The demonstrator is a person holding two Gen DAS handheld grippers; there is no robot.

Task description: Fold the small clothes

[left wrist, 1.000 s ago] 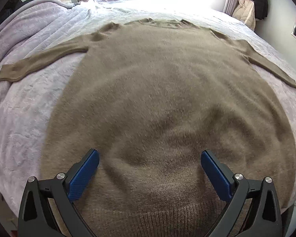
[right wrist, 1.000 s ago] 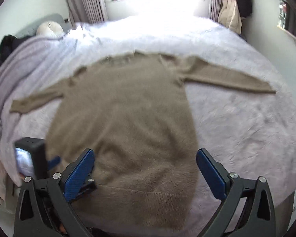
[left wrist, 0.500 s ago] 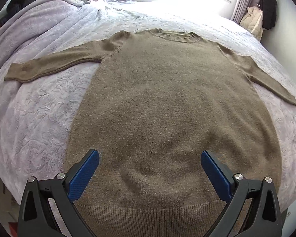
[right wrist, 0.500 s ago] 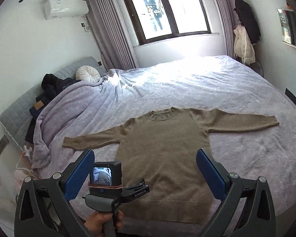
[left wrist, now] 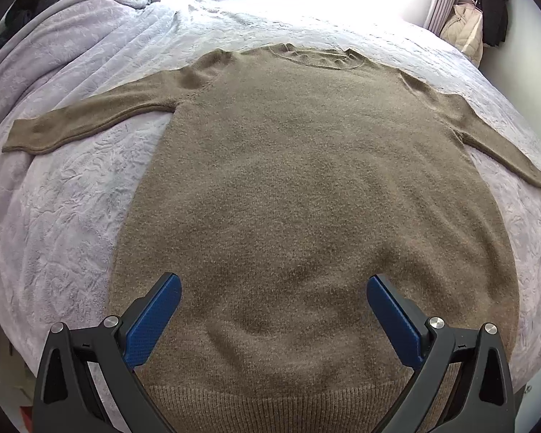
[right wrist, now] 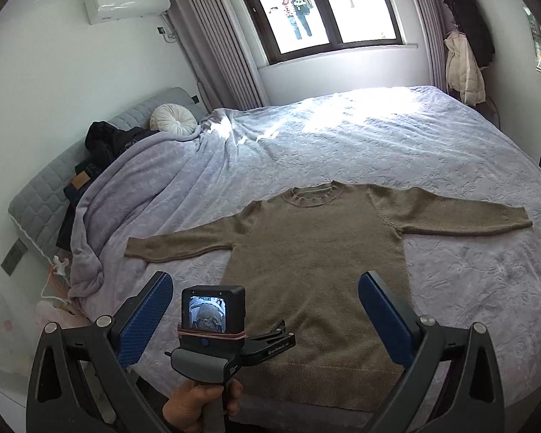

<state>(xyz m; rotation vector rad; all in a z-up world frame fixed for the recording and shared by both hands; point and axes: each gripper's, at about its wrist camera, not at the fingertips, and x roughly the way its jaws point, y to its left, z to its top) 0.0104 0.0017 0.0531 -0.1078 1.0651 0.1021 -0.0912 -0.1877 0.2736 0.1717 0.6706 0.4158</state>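
A brown knitted sweater [left wrist: 306,187] lies flat on the bed, front down or up I cannot tell, with both sleeves spread out and its ribbed hem nearest me. My left gripper [left wrist: 273,310] is open and empty, hovering just above the sweater's lower body. The sweater also shows in the right wrist view [right wrist: 317,252], smaller and farther off. My right gripper [right wrist: 265,310] is open and empty, held high and back from the bed's near edge. The left gripper's handle and camera [right wrist: 212,328] sit in a hand low in the right wrist view.
The lilac bedspread [right wrist: 396,144] covers the whole bed. A bunched blanket [right wrist: 133,195], a round white cushion [right wrist: 174,119] and dark clothes [right wrist: 108,140] lie at the headboard on the left. Coats [right wrist: 465,57] hang at the right wall by the window.
The right gripper has risen and pulled back from just over the sweater to a high view of the room. The left gripper stayed over the lower sweater, shifting slightly.
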